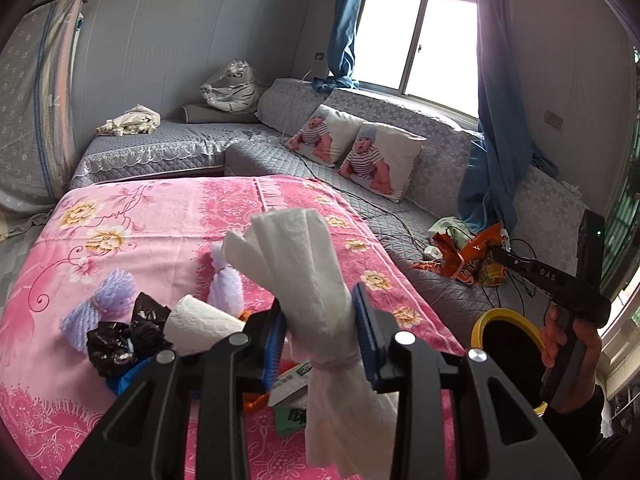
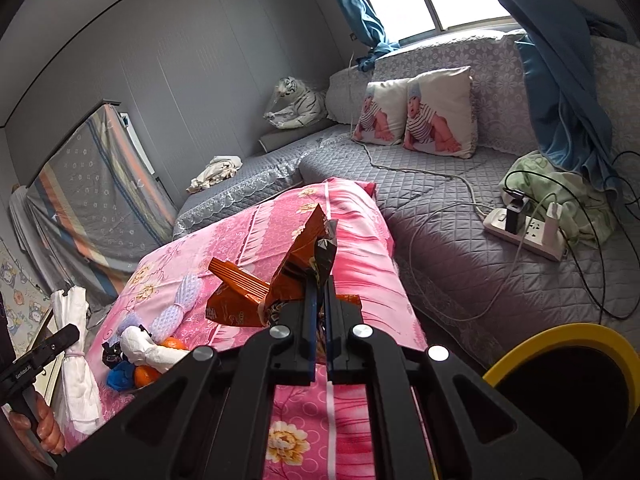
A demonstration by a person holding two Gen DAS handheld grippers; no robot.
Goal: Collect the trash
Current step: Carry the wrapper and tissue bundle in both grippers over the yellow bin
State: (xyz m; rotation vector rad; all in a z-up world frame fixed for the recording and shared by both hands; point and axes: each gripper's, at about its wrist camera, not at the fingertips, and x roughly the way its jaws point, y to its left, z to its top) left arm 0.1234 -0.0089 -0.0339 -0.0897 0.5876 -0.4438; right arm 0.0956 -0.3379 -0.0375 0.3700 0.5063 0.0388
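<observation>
Left gripper (image 1: 320, 332) nearest, clamped on a white crumpled paper towel bundle (image 1: 296, 252), its long axis upright, ends sticking out above and below the jaws. Right gripper (image 2: 319, 304) pinched shut on a crinkled orange foil snack wrapper (image 2: 276, 284). Yellow-rimmed round bin with black inside (image 2: 560, 384) sits low right, just beside the right gripper, so that hand looks nearer for the drop. More trash left on the pink floral tablecloth (image 1: 140, 232): black crumpled plastic bag (image 1: 120, 340), white paper roll (image 1: 200, 326)
</observation>
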